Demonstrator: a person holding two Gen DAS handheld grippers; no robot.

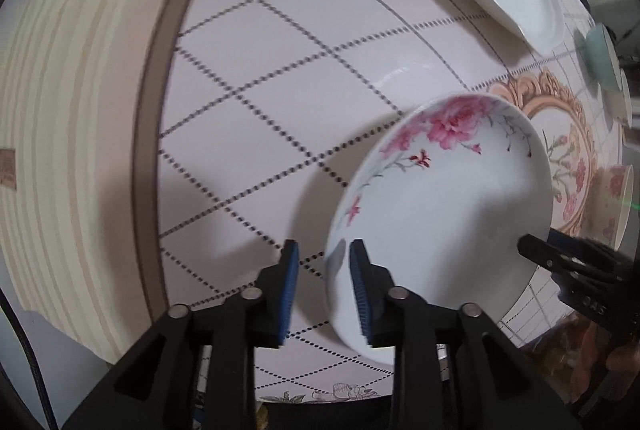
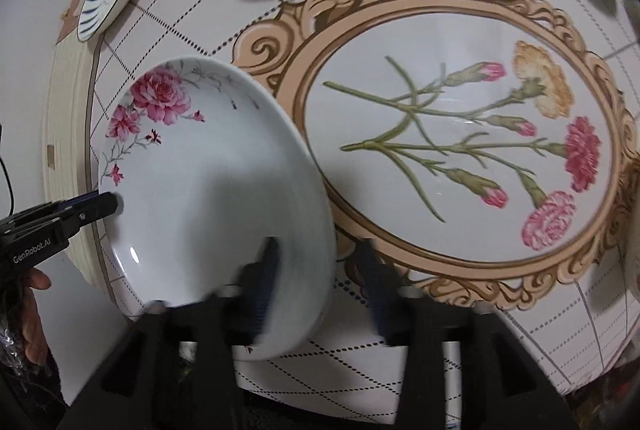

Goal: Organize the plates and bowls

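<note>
Straddling the flower plate [image 1: 440,230] rim at nine and three o'clock: left gripper [image 1: 325,290] and right gripper [image 2: 320,290], both slightly apart, not squeezing, probably letting go.

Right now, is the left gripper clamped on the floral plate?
No. The left gripper jaws stand apart astride the floral plate rim, pads off it.
</note>
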